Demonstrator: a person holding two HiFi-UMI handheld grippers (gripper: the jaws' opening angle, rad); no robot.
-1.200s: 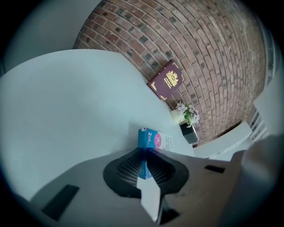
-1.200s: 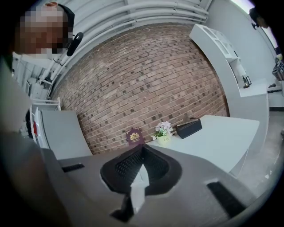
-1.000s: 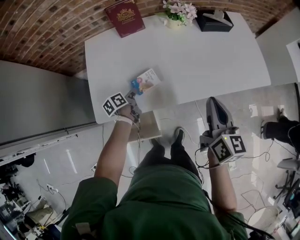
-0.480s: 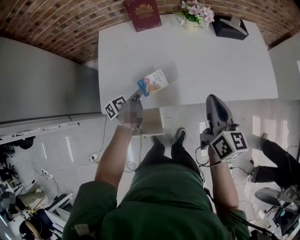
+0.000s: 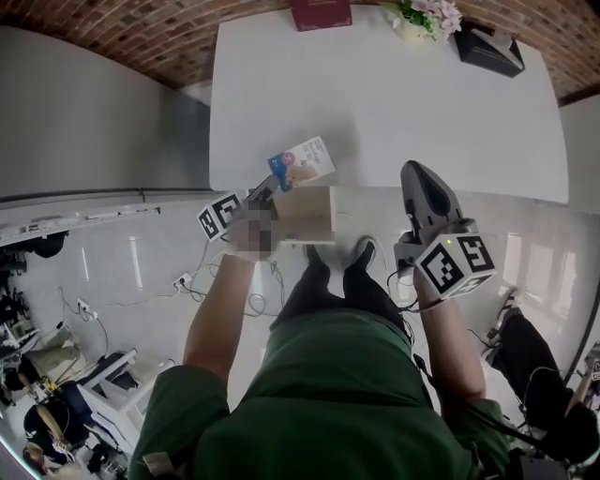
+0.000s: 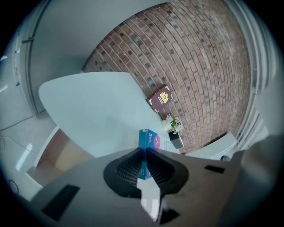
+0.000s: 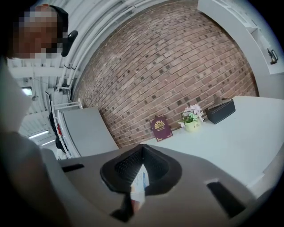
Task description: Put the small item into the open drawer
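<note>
Since a second ago my left gripper [image 5: 266, 189] has carried the small box [image 5: 302, 163] back from further in on the table [image 5: 394, 112] to its near edge, and the open drawer [image 5: 309, 214] now shows just below the box in the head view. The left gripper's ribbed pads [image 6: 128, 166] are nearly together and pinch the box by its thin end, so most of it sticks out past the tips. I judge that leaves room to lower it into the drawer without the jaws catching the drawer's wall. The box is in the air, tilted, over the near edge towards the left corner, and I cannot tell whether it has cleared the tabletop. The drawer is pulled out from under that edge with its wooden bottom bare, which is why the box is being brought this way. To the right of the drawer, my right gripper [image 5: 420, 173] hangs off the near edge with its jaws closed together and nothing in them, held aside so the drop stays clear. Along the far edge stand a red book [image 5: 320, 12], a pot of flowers [image 5: 433, 13] and a black box [image 5: 489, 49], well apart from the work.
</note>
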